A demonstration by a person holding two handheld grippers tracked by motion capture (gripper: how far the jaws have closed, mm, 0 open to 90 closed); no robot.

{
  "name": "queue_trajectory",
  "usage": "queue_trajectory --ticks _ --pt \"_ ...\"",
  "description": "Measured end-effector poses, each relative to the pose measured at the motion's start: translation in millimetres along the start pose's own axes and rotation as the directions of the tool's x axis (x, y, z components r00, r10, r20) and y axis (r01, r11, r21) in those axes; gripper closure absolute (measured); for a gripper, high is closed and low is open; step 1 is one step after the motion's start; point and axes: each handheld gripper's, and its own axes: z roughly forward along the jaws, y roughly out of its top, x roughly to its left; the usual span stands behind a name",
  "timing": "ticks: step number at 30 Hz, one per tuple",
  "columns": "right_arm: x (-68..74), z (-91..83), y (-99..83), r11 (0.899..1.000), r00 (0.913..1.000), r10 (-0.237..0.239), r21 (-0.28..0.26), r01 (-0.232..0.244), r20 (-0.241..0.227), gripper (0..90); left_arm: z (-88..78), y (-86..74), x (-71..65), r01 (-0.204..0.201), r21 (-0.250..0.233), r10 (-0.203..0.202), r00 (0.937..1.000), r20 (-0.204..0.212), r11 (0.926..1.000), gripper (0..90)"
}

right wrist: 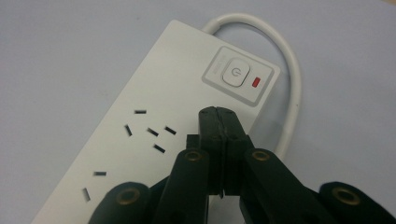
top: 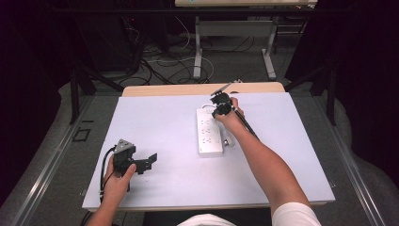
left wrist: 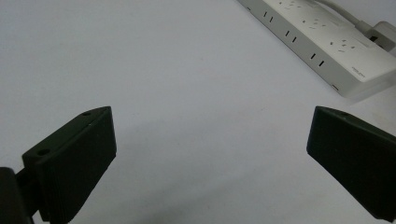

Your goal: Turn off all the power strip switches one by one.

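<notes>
A white power strip lies lengthwise near the table's middle, its cord curling off the far end. In the right gripper view its power button and red indicator sit just ahead of my right gripper, whose jaws are shut together with nothing between them, tips over the strip's far end. In the high view the right gripper hovers at that end. My left gripper rests at the table's front left, jaws wide open over bare tabletop, the power strip farther off.
The pale blue-white table top has free room left and right of the strip. A white plug lies beside the strip's side. Beyond the far edge are a wooden strip, floor cables and another table's legs.
</notes>
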Motion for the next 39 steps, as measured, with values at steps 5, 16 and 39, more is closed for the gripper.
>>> queue_trajectory --ticks 5,16,39 --pt "2.3 -3.6 -1.5 1.0 0.9999 -0.012 0.022 0.012 -0.011 90.0 -0.7 0.4 0.4 0.0 0.007 0.0 1.0 0.004 1.0 1.5" --pt "2.8 -4.7 -10.4 1.0 0.9997 -0.001 0.028 0.001 -0.025 90.0 -0.3 0.5 -0.3 -0.003 0.008 0.003 1.0 0.002 1.0 1.5" --pt "2.7 -4.2 -17.2 0.999 0.9994 -0.023 0.048 0.024 -0.027 90.0 -0.3 0.4 -1.4 -0.005 -0.003 0.005 1.0 -0.005 1.0 1.5"
